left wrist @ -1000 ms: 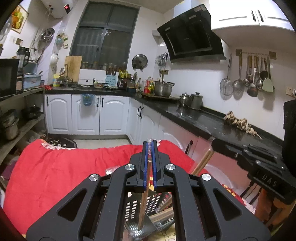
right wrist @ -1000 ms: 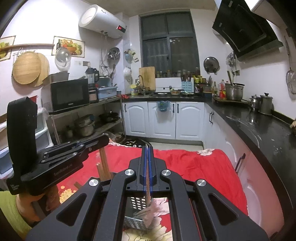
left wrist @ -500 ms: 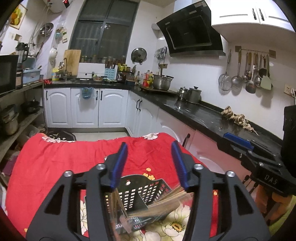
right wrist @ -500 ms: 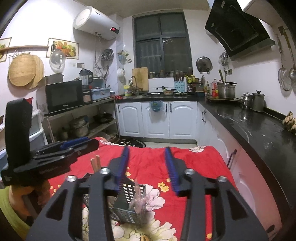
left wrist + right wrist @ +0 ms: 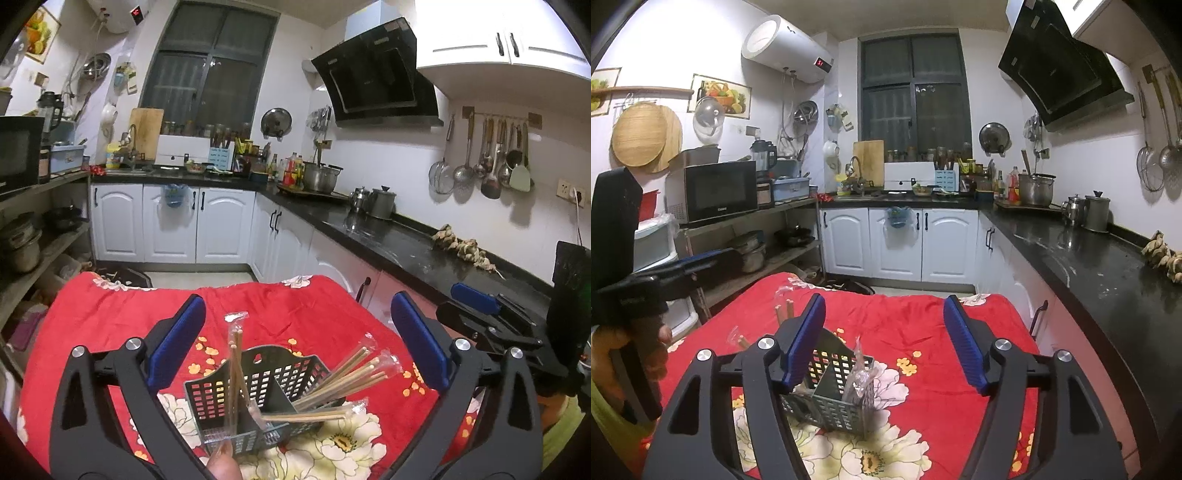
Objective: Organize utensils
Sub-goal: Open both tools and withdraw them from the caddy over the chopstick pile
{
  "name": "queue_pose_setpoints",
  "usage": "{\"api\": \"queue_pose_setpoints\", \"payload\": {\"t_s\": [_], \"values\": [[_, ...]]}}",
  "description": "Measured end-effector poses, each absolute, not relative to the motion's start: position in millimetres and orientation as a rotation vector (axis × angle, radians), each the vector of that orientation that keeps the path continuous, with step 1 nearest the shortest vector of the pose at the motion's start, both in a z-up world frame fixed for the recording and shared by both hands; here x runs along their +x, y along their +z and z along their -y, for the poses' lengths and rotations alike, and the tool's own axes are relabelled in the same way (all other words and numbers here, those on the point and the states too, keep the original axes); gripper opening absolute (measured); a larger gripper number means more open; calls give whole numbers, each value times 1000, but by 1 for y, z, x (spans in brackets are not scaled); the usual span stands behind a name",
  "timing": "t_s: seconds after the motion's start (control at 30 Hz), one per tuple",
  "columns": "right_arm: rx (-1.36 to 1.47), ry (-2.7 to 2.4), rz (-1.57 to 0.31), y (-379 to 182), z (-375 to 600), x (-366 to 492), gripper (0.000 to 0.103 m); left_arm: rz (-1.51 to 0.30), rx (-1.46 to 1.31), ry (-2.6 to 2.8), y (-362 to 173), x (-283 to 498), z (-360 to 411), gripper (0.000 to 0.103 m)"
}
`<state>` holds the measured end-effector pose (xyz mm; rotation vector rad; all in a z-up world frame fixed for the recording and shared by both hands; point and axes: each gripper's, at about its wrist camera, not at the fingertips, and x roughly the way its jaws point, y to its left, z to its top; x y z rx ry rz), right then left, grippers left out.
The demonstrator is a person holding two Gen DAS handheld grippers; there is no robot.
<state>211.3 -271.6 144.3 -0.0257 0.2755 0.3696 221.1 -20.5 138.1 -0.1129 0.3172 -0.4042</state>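
Note:
A dark grey slotted utensil caddy stands on the red floral cloth. Wrapped wooden chopsticks lean out of its right compartment, and another wrapped pair stands in its left compartment. My left gripper is wide open and empty above the caddy. In the right wrist view the caddy holds clear-wrapped utensils. My right gripper is wide open and empty above it. The other gripper shows at each view's edge: the right gripper and the left gripper.
The cloth-covered table sits in a kitchen, with a black counter along the right and white cabinets behind. A shelf rack with a microwave stands at the left. A fingertip shows at the bottom edge.
Both grippers were shut on wrapped utensils held over the caddy; both have opened wide, and the utensils now stand in the caddy.

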Motion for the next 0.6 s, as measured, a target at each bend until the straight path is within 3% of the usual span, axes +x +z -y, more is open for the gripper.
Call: {"api": "queue_pose_setpoints", "payload": {"t_s": [0.6], "values": [[-42, 426, -255, 145, 265, 168, 73, -307, -89, -434, 128, 168, 16, 93]]}}
